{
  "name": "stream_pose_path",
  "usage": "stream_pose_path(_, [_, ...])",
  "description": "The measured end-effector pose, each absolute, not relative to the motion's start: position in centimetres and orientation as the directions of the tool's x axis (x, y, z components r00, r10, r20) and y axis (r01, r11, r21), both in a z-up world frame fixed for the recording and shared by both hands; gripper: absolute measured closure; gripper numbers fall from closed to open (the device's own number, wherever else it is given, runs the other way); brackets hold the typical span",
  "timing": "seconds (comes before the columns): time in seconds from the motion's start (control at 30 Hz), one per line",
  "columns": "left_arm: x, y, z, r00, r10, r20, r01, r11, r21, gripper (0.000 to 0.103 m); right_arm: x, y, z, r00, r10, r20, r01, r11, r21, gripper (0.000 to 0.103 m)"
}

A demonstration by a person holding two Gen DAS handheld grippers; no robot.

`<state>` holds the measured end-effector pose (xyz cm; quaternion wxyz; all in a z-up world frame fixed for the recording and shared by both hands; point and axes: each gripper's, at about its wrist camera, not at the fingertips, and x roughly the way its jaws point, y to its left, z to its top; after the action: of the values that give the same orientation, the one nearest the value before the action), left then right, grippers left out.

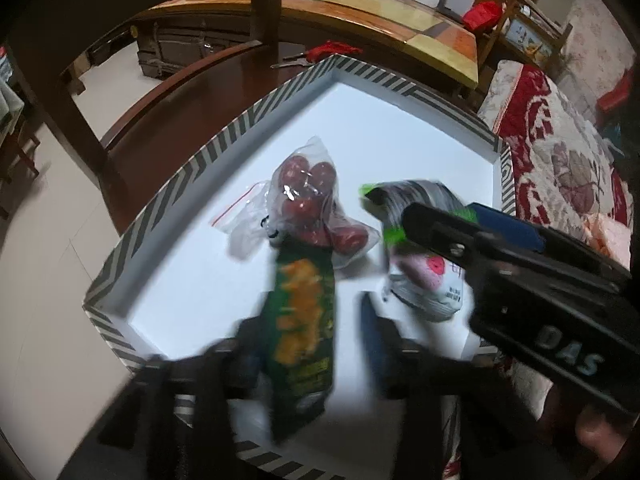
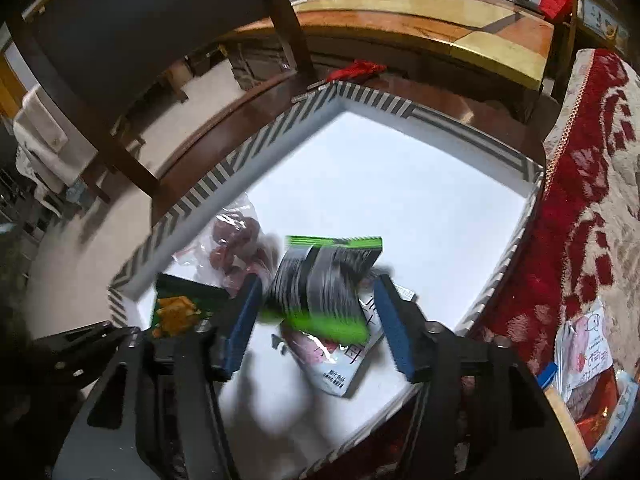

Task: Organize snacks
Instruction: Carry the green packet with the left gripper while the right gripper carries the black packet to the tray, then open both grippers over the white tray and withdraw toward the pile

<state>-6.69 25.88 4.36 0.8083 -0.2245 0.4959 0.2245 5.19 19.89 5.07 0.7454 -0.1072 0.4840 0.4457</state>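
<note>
Fingers of the left gripper (image 1: 308, 356) stand apart around the lower end of a green snack packet (image 1: 304, 332), its long axis running away from the gripper toward a clear bag of red fruits (image 1: 312, 204); whether a pad touches it I cannot tell; the right gripper (image 2: 320, 324) is spread wide over a black-and-green striped packet (image 2: 324, 280) lying blurred across a white pouch (image 2: 340, 364); all sit inside the white tray (image 2: 420, 184) with its striped rim.
</note>
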Motion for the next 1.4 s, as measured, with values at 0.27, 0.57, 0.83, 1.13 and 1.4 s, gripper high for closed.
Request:
stream_pose_path(0.27, [-6.8, 24.4, 5.8, 0.429, 0.184, -0.884, -0.574, 0.811, -0.11, 0.034, 3.9, 15.7, 7.4, 0.174, 0.599, -0.782, -0.743, 0.601, 0.295, 0.044])
stream_pose_path(0.57, [-5.9, 20.0, 8.3, 0.485, 0.187, -0.854, -0.493, 0.865, -0.091, 0.022, 3.2, 7.7, 9.2, 0.242, 0.604, -0.759, -0.688, 0.658, 0.304, 0.044])
stream_pose_path(0.83, [-4.6, 15.7, 9.1, 0.501, 0.142, -0.854, -0.415, 0.905, -0.094, 0.02, 2.8, -0.5, 8.6, 0.305, 0.558, -0.771, -0.618, 0.732, 0.285, 0.044])
stream_pose_path(1.13, [-3.1, 11.8, 8.1, 0.469, 0.092, -0.878, -0.36, 0.928, -0.095, 0.019, 3.2, -6.8, 5.6, 0.306, 0.518, -0.799, -0.532, 0.789, 0.307, 0.044])
stream_pose_path(1.4, [-3.1, 11.2, 7.4, 0.437, 0.097, -0.894, -0.352, 0.933, -0.071, 0.019, 5.6, -5.1, 5.2, 0.315, 0.547, -0.775, -0.573, 0.761, 0.304, 0.044])
